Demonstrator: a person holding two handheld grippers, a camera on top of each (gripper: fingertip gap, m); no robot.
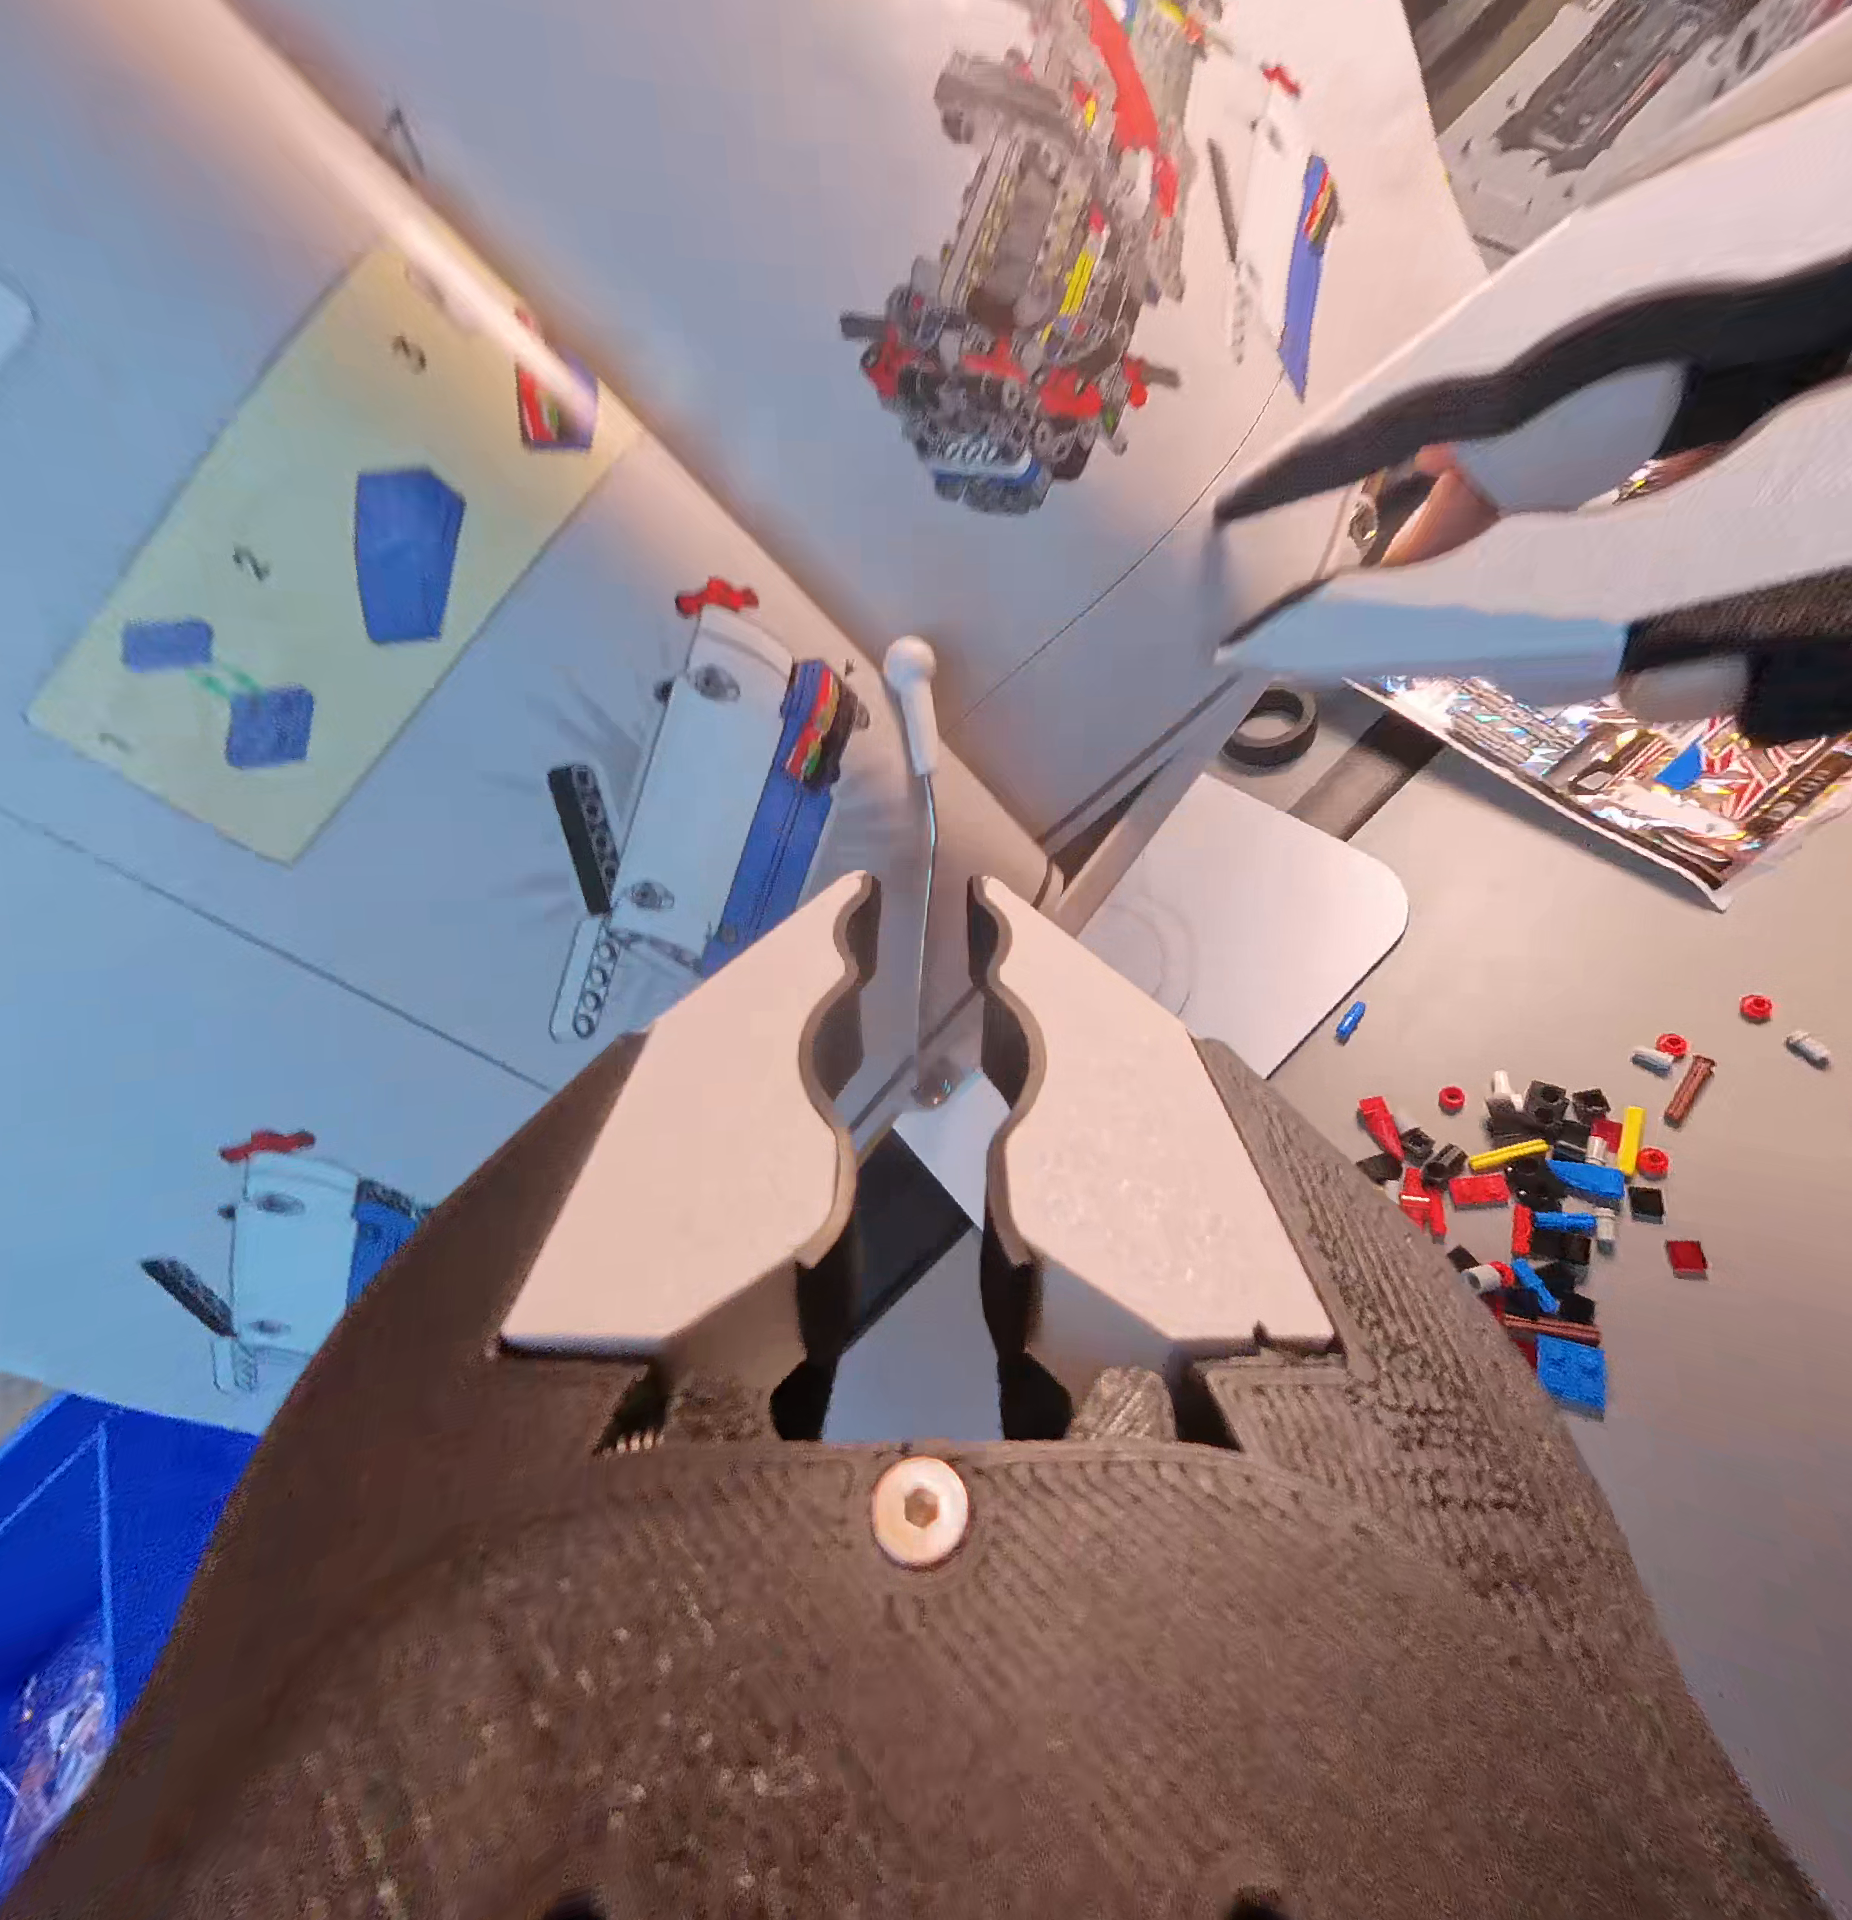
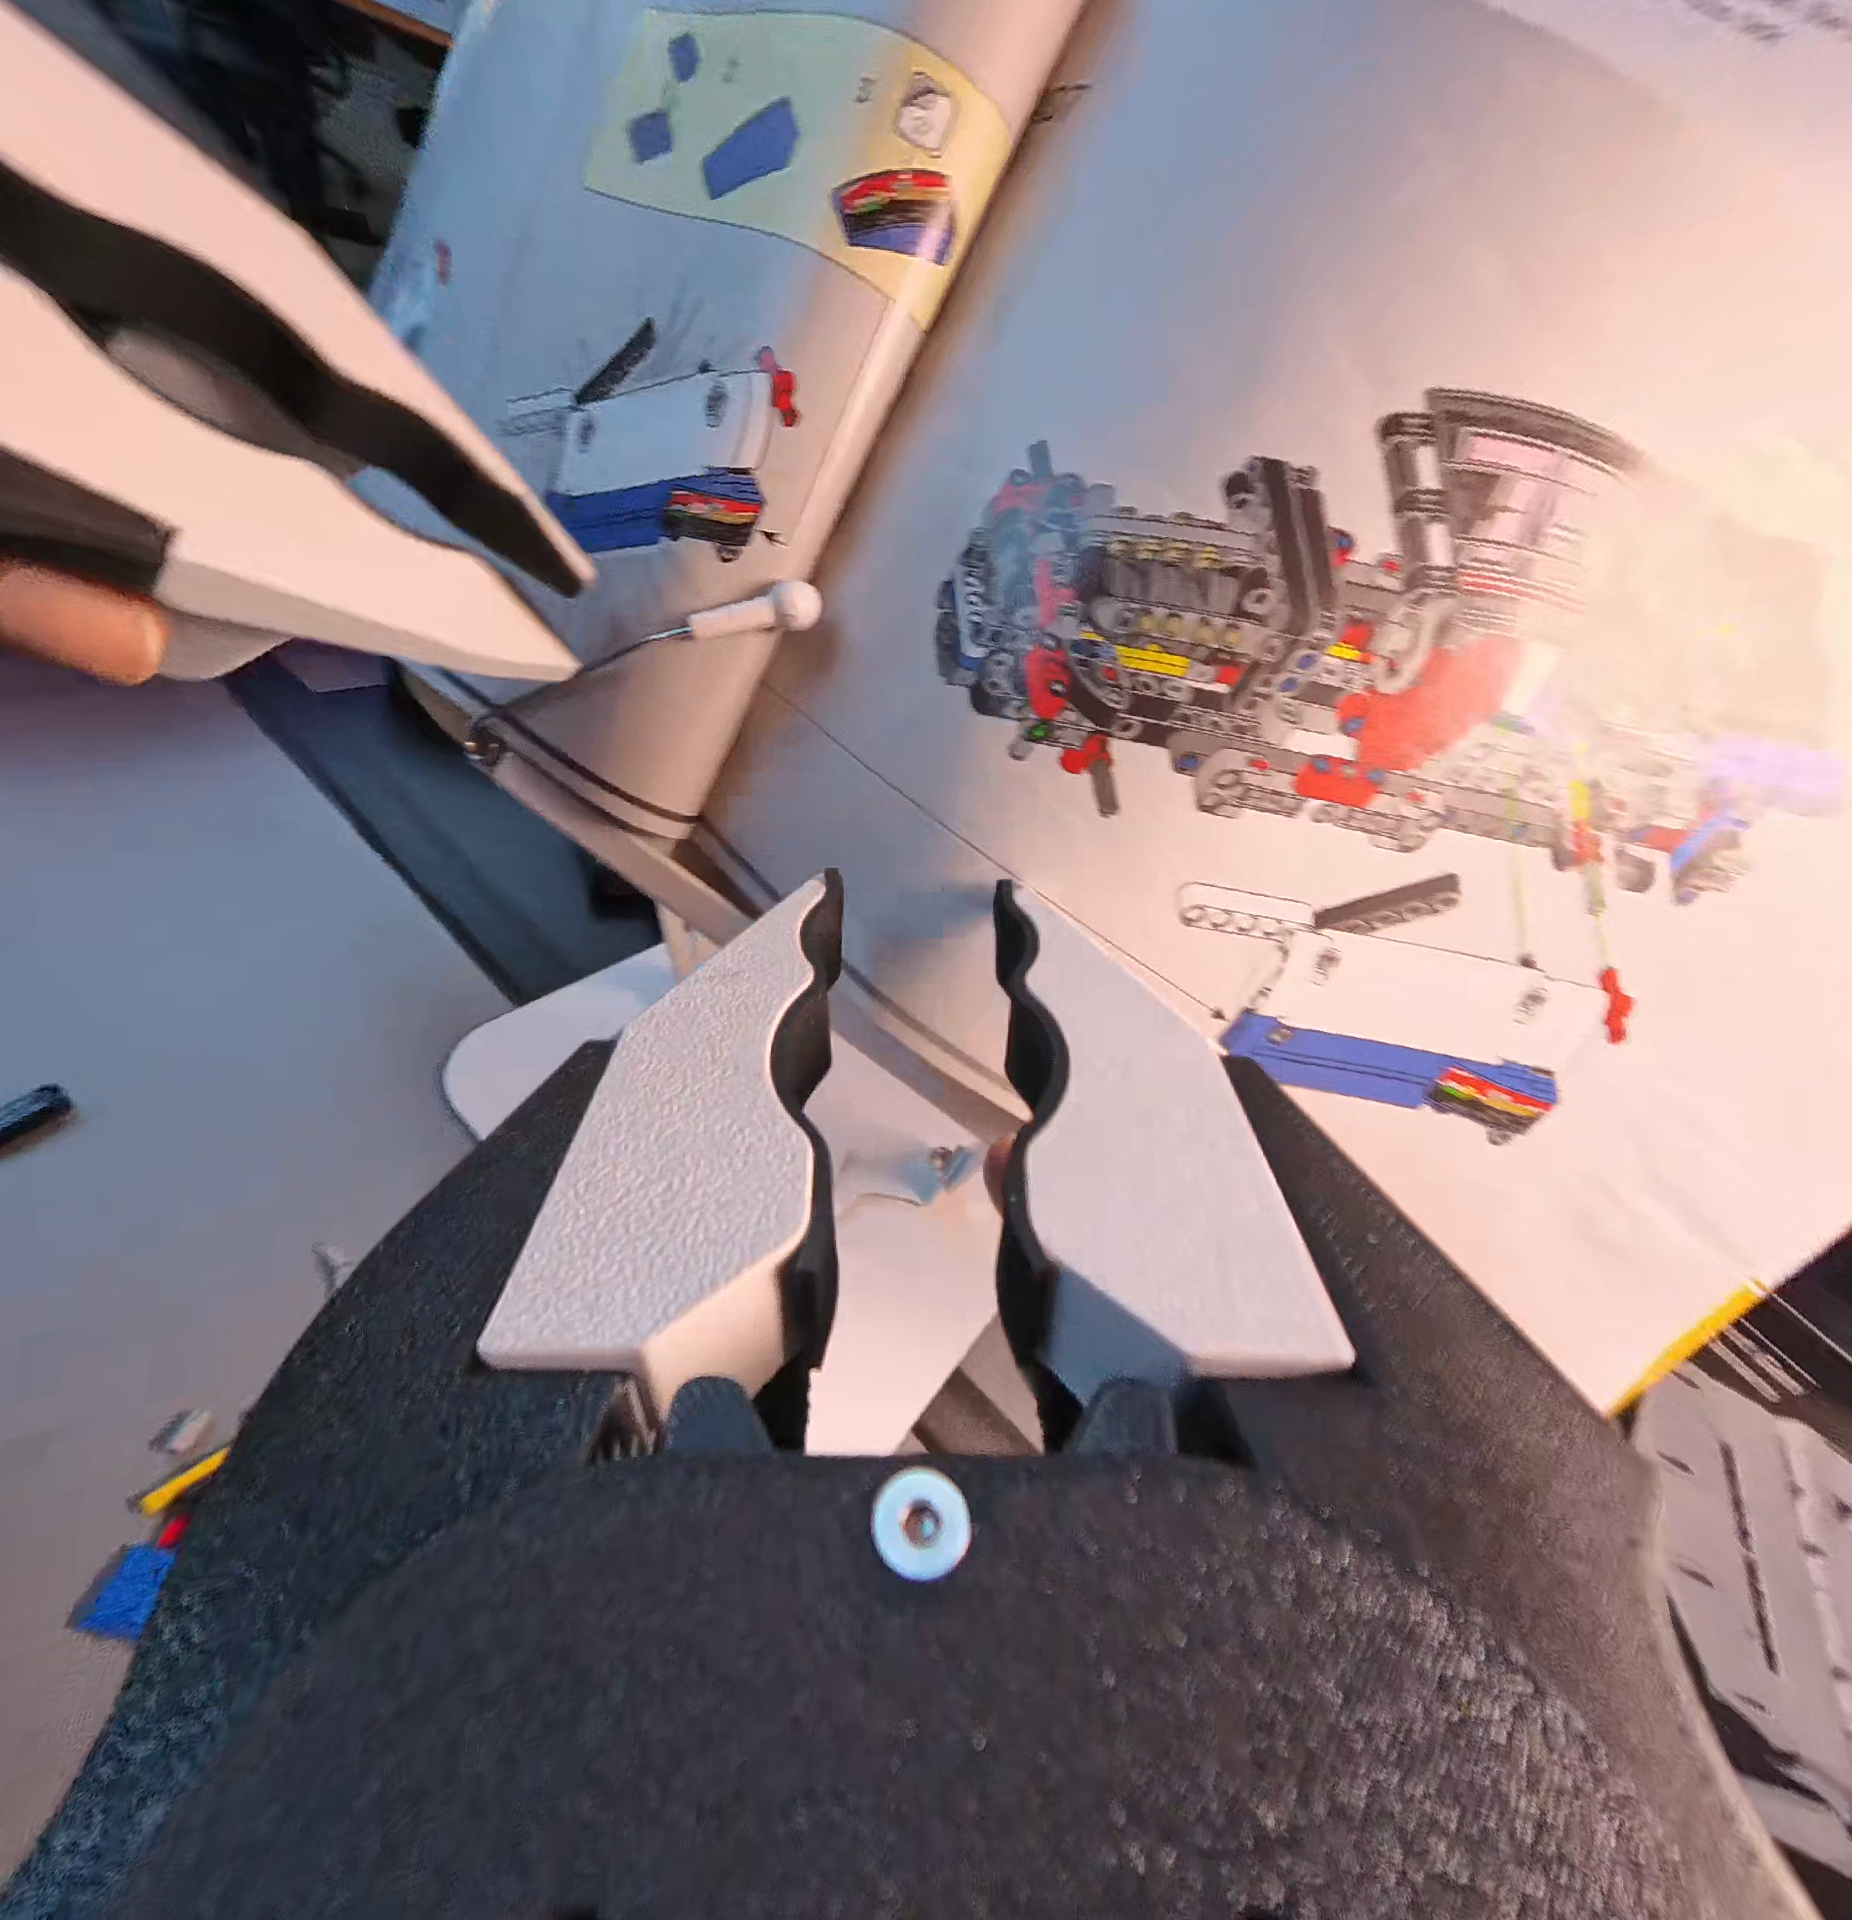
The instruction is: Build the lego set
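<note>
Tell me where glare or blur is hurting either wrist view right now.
Right wrist view: warm glare washes out the instruction booklet at upper right; the left gripper is motion-blurred. Left wrist view: evenly lit, loose bricks sharp; the right gripper smeared.

A: What are the grippers made of?
B: The left gripper [image 1: 922,894] has a rough black printed body, one silver hex screw [image 1: 920,1509] at six o'clock, and pale grey fingers [image 1: 714,1122] with wavy black pads.
A: The right gripper [image 2: 917,894]?
B: Same build, same screw [image 2: 920,1525].
</note>
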